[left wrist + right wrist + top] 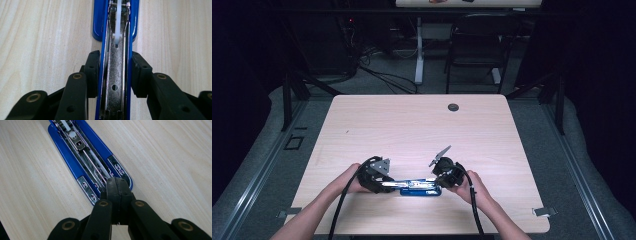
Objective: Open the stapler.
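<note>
Surface [412,125]: light wood top with a small dark grommet [453,107] at the far edge; the work sits near the person's edge.
Stapler [419,187]: blue, lying flat and opened out on the surface between the two hands, its metal channel facing up.
Left gripper [113,75]: jaws clamped on the two blue sides of the stapler body; in the left gripper view the pads press each flank, with the metal track and a white pusher [118,27] running ahead between them.
Right gripper [116,185]: jaws closed together with nothing visibly between them, tips resting at the end of the stapler beside the metal anvil plate [86,187] (contact with the magazine tip looks likely but cannot be confirmed).
Step in hand: judged to be steadying the opened stapler with the left while the right works at the magazine end, either to press or to shift it.
Next move: likely a small, controlled push or lift by the right tips along the track; the left must hold firm so the body does not slide.
</note>
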`<state>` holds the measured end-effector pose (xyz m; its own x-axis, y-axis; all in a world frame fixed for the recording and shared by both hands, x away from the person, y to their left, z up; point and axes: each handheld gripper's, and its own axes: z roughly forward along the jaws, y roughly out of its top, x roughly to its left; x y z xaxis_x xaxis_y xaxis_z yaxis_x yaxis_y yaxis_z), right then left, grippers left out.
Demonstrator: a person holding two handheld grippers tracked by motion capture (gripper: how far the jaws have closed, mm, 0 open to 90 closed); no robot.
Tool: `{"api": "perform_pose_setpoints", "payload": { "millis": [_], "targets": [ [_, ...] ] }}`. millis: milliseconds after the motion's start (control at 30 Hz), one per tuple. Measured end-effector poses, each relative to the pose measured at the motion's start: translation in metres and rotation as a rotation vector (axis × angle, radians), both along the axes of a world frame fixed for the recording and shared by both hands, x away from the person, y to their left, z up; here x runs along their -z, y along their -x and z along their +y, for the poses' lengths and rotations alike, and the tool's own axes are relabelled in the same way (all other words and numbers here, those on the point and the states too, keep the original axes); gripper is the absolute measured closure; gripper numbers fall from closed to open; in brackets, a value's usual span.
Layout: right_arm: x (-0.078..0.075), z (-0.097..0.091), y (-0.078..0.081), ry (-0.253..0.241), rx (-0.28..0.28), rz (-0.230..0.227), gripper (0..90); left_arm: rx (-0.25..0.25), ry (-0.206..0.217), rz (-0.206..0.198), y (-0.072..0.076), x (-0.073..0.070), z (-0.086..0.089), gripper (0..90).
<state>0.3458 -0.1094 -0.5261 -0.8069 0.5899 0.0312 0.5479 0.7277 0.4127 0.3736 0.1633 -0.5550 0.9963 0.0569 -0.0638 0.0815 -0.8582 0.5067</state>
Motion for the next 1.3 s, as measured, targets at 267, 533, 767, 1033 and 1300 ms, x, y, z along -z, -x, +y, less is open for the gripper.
{"api": "perform_pose_setpoints", "payload": {
  "millis": [267, 533, 767, 1033, 1300],
  "targets": [
    [0.001, -0.002, 0.0, -0.022, 0.015, -0.001, 90.0, 0.012, 0.014, -0.055, 0.008, -0.001, 0.002, 64.7],
    [-0.005, -0.012, 0.0, -0.122, 0.038, -0.006, 90.0, 0.01, 0.016, -0.048, 0.007, -0.001, 0.004, 64.9],
    [-0.008, -0.01, 0.0, -0.135, 0.046, -0.027, 83.1, 0.004, 0.002, -0.057, 0.007, -0.002, 0.003, 64.7],
    [-0.021, -0.033, -0.003, -0.154, 0.157, -0.027, 51.9, 0.005, 0.003, -0.057, 0.007, -0.002, 0.003, 64.6],
    [-0.023, -0.061, -0.003, -0.101, 0.278, -0.015, 20.8, 0.005, 0.003, -0.057, 0.007, -0.002, 0.003, 64.5]
  ]
}}
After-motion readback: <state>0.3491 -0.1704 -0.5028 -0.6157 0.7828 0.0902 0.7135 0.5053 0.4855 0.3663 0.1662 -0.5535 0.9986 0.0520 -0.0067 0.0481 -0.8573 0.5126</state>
